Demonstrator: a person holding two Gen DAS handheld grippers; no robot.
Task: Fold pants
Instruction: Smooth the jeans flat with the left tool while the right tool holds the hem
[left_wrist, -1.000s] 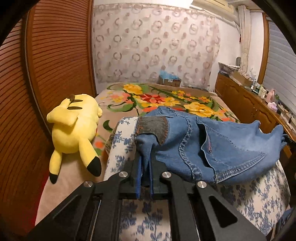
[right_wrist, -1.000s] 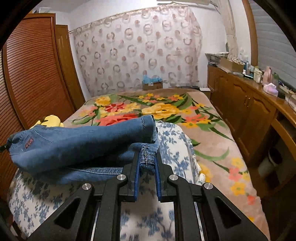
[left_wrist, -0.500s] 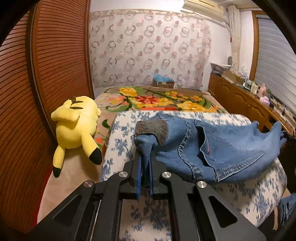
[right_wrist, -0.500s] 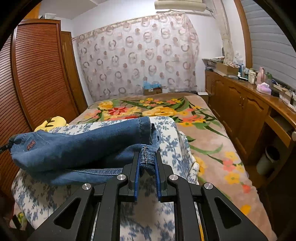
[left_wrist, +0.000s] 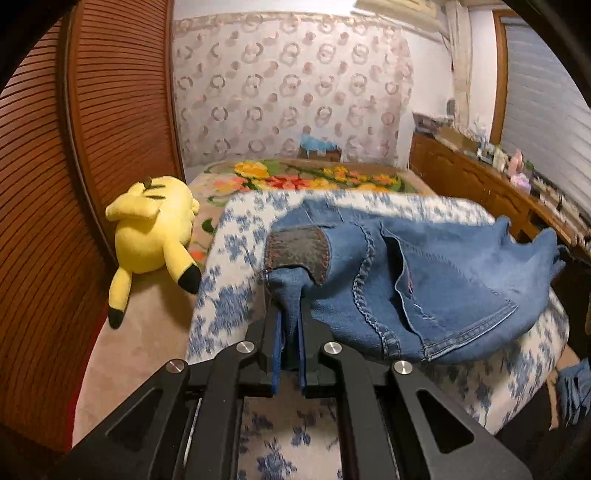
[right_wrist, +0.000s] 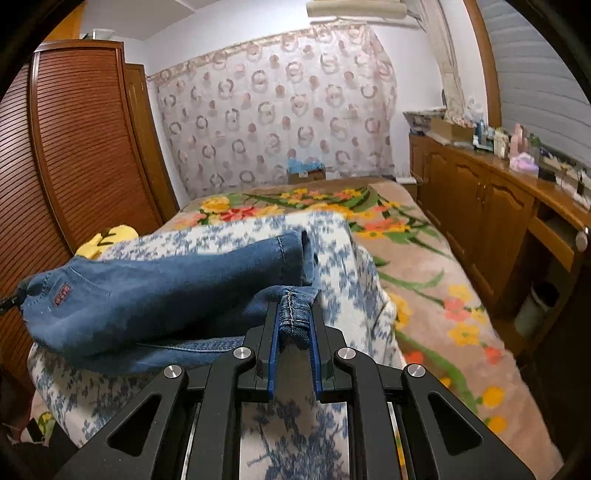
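Blue denim pants (left_wrist: 436, 288) hang folded between my two grippers, held just above a blue-and-white floral cloth (left_wrist: 236, 240). My left gripper (left_wrist: 290, 314) is shut on the waistband corner beside the dark leather patch (left_wrist: 299, 249). My right gripper (right_wrist: 293, 314) is shut on a stitched hem of the pants (right_wrist: 147, 295). In the right wrist view the upper layer with a red tag (right_wrist: 62, 294) stretches to the left, its leg cuff (right_wrist: 291, 247) resting over the floral cloth (right_wrist: 340, 266).
A yellow plush toy (left_wrist: 155, 232) lies on the bed left of the cloth. A flowered bedspread (right_wrist: 424, 280) covers the bed beyond. A brown slatted wardrobe (left_wrist: 110, 110) stands left, wooden cabinets (right_wrist: 498, 206) with small items stand right.
Both grippers have risen and pulled back with the pants still clamped. The cloth now appears lower and closer, and more of the curtain wall shows.
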